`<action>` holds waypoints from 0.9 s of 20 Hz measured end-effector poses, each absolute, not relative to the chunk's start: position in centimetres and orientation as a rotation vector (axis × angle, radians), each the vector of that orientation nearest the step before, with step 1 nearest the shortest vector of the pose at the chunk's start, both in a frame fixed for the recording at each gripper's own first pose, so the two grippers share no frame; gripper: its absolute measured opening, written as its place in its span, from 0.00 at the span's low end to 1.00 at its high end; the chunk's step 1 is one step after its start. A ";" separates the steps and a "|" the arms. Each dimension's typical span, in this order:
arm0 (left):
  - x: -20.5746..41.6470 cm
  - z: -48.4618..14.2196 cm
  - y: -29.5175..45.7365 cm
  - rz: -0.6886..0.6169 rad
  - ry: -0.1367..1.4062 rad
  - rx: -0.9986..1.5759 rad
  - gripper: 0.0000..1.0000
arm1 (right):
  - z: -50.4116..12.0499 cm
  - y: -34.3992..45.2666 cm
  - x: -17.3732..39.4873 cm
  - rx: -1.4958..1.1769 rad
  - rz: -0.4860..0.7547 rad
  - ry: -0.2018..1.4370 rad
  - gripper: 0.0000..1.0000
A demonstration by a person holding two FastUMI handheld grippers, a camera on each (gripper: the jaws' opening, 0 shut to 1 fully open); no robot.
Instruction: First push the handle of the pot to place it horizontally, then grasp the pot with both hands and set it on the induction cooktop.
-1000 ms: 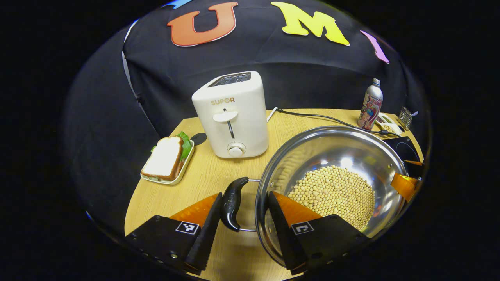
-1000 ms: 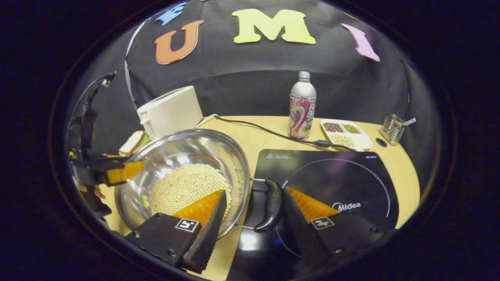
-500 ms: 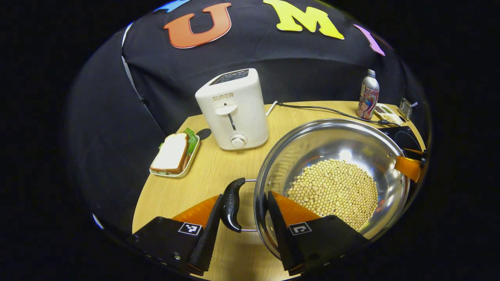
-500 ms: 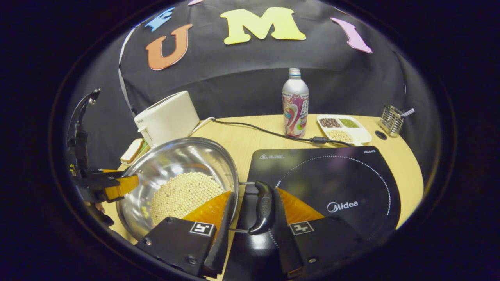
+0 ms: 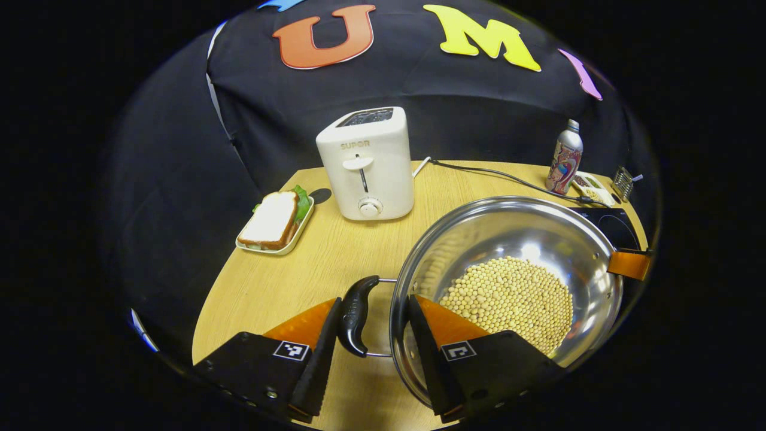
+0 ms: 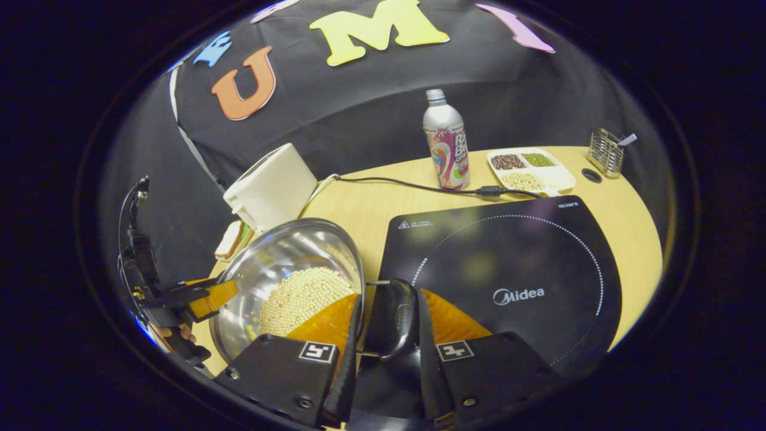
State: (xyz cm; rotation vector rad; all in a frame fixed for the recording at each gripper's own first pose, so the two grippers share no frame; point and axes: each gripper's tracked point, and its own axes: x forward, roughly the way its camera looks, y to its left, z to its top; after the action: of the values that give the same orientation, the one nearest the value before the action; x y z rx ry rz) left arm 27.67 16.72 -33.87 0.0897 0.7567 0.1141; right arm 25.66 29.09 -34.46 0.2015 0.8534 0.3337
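The pot point(image 5: 508, 239) is shiny silver metal, smooth like a mirror inside, and its handle point(image 5: 354, 314) looks like dark glossy plastic. The table point(image 5: 287, 281) looks like pale wood with fine lines in it and a matt top, and the induction cooktop point(image 6: 514, 263) near its right edge is black, flat and glassy smooth. The toaster point(image 5: 368, 163) near the back edge looks like smooth cream plastic with a soft shine, the bottle point(image 6: 446, 140) looks like bare metal at its neck with a bright printed wrap, and the wall point(image 6: 359, 114) is black cloth with soft folds.
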 end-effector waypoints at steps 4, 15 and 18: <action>27.4 -31.1 14.5 0.055 0.730 0.056 0.65 | -30.2 28.8 24.9 0.204 0.374 0.820 0.44; 27.1 -34.6 12.7 0.072 0.859 -0.010 0.16 | -34.2 28.9 22.6 0.188 0.390 0.986 0.19; 26.9 -33.2 12.5 0.018 0.846 -0.023 0.22 | -34.7 28.8 23.0 0.202 0.373 0.985 0.22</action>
State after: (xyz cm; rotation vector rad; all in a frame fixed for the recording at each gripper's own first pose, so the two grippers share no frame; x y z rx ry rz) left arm 26.89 12.54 -33.19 -0.0233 0.8457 0.0176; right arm 23.00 28.78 -34.74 0.2016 0.9848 0.3726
